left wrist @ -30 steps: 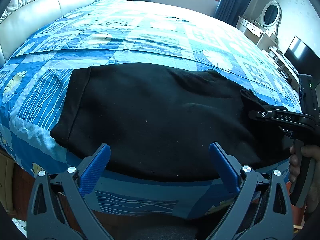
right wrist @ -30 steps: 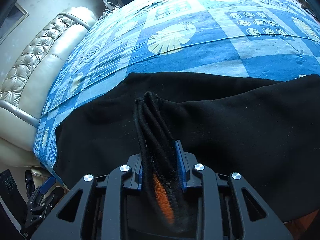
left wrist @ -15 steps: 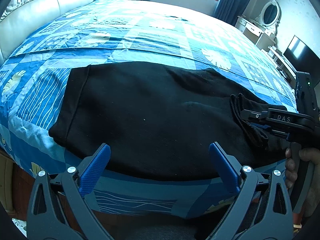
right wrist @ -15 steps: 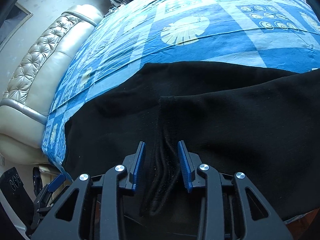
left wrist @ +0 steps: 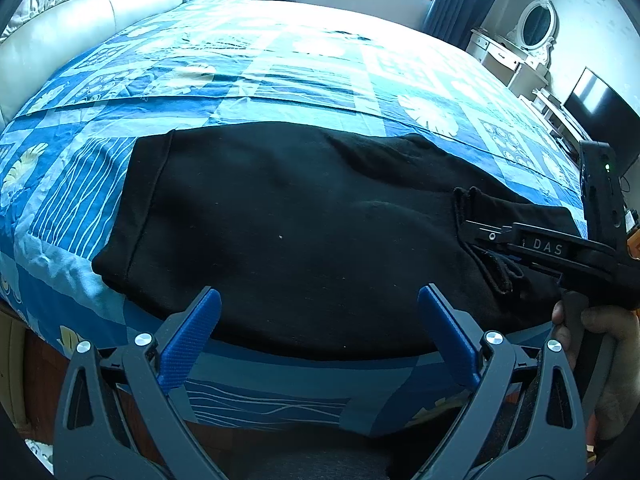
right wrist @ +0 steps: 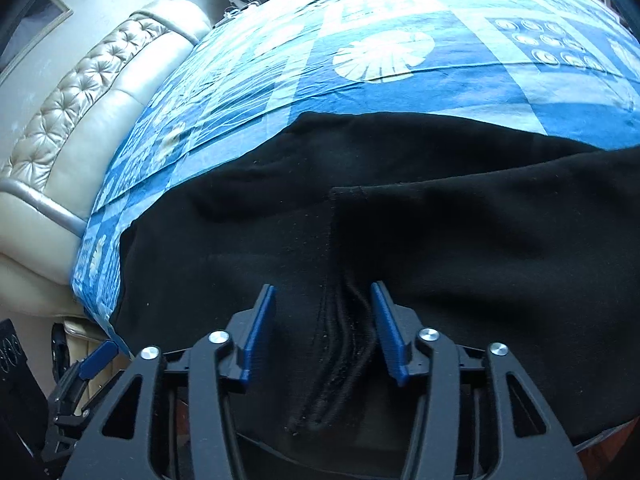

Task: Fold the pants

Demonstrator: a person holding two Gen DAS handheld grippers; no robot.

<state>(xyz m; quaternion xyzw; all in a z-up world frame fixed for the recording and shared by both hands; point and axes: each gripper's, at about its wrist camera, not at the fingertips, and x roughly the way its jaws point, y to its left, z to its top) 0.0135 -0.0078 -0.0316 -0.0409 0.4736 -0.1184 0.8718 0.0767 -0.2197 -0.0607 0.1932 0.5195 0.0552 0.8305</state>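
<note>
Pants: black pants (left wrist: 288,232) lie spread across the near edge of the bed (left wrist: 280,68), on its blue patterned cover; the near hem runs right along the mattress edge.
Folded end: a bunched cuff (right wrist: 340,340) rests on top of the main cloth, on the right side in the left wrist view.
Right gripper: right gripper (right wrist: 324,332) has just been opening; its jaws stand apart with the cuff lying loose between them, pads not pressing on it.
Left gripper: left gripper (left wrist: 320,344) is wide apart, holding nothing, hovering above the near edge of the pants.
Hand: the person's hand (left wrist: 600,344) grips the right gripper's handle at the frame's right edge.
Change from a second ago: the cuff was clamped and stood up in ridges between the right pads; now it has dropped flat onto the cloth, and the right gripper sits further in over the pants. The left gripper looks the same.
Risk, snag: the cuff's ridged folds still lie between the blue pads; pulling back at a slant could likely catch a fold and drag the layer off line.
Risk, uneven fold: the released end looks bunched rather than flat, so the fold may likely set crooked unless smoothed.
Risk, slip: the cloth lies at the very edge of the bed; a tug toward the person could probably pull it over the side.
</note>
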